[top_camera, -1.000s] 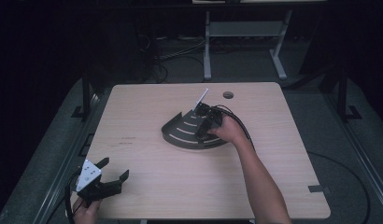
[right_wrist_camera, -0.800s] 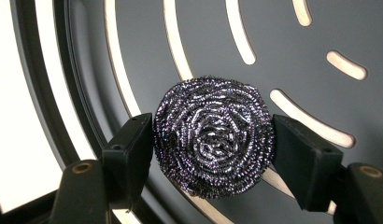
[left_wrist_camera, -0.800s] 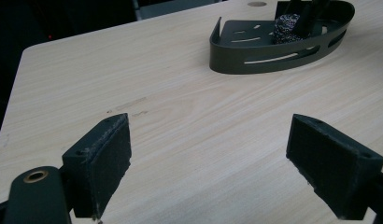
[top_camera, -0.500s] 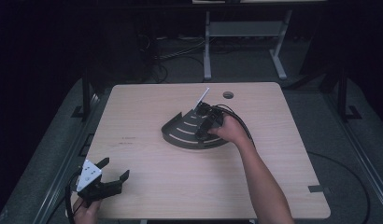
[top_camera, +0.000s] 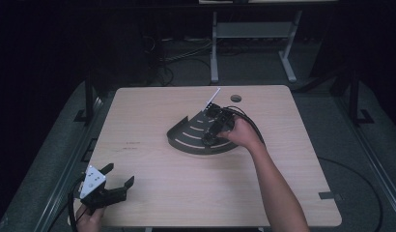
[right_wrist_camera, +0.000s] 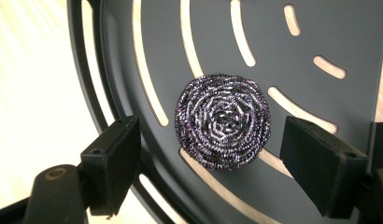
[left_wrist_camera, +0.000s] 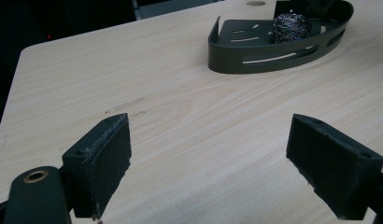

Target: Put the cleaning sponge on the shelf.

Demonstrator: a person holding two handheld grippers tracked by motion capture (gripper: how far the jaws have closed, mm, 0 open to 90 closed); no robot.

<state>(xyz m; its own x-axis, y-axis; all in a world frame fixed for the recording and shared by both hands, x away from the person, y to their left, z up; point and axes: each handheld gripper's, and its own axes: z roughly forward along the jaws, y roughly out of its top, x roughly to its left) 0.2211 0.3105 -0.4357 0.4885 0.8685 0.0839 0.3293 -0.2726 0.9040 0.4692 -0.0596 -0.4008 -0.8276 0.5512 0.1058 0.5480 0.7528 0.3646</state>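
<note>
The right tongs (right_wrist_camera: 208, 154) have just been opening, pads clear of the scourer (right_wrist_camera: 222, 121) (it lies between them in the dark tray (top_camera: 186, 140), mid-counter): placement looks done. The left tongs (left_wrist_camera: 208, 163) rest near-left, spread and empty.

right gripper (right_wrist_camera: 208, 163) opening, left gripper (left_wrist_camera: 208, 158) agape

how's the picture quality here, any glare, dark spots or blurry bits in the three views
High view: the table is evenly lit, its surroundings nearly black. Left gripper view: the wood is sharp and softly lit; the steel wool scourer glints in the dark corner rack. Right gripper view: the scourer is crisp with sparkling highlights; the tabletop at the left edge is washed out pale; the near jaws look slightly soft.
</note>
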